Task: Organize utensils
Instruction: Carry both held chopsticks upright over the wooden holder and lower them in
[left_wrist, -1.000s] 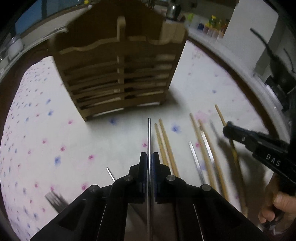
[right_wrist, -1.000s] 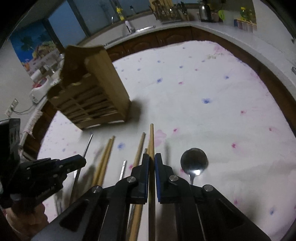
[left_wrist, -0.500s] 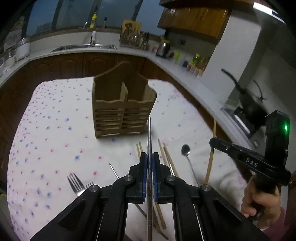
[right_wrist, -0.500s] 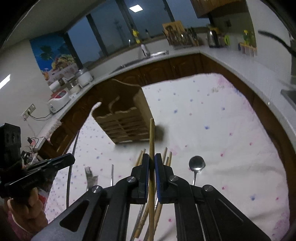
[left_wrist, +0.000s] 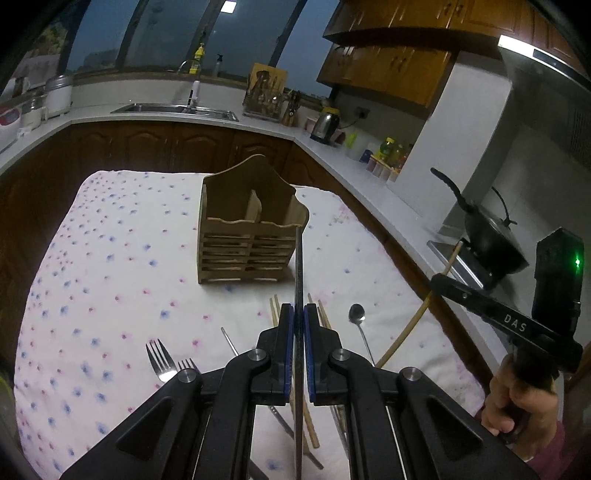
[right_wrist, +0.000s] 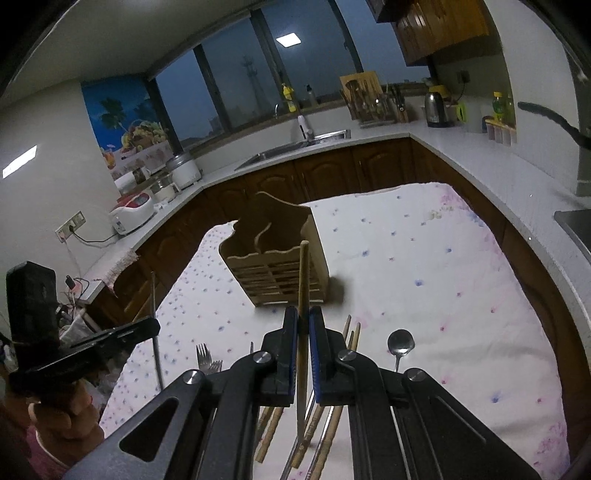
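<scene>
A two-compartment wooden utensil holder (left_wrist: 251, 229) (right_wrist: 275, 258) stands upright on the flowered tablecloth. My left gripper (left_wrist: 299, 314) is shut on a thin metal chopstick (left_wrist: 298, 266) whose tip points toward the holder's right front corner. My right gripper (right_wrist: 303, 317) is shut on a wooden chopstick (right_wrist: 303, 273) that rises in front of the holder. Both are held above the cloth, short of the holder. Below lie several wooden chopsticks (right_wrist: 351, 332), a spoon (left_wrist: 356, 314) (right_wrist: 400, 343) and two forks (left_wrist: 160, 360) (right_wrist: 203, 354).
The tablecloth (left_wrist: 110, 280) covers a table ringed by a counter with a sink (left_wrist: 173, 109), a kettle (left_wrist: 327, 123) and a black pan (left_wrist: 487, 236) at the right. A hand (left_wrist: 513, 406) carries the right gripper; the other hand (right_wrist: 66, 413) carries the left.
Both grippers rose off the cloth and drew back from the holder, each keeping its chopstick. The holder now looks smaller and the whole kitchen is in view.
</scene>
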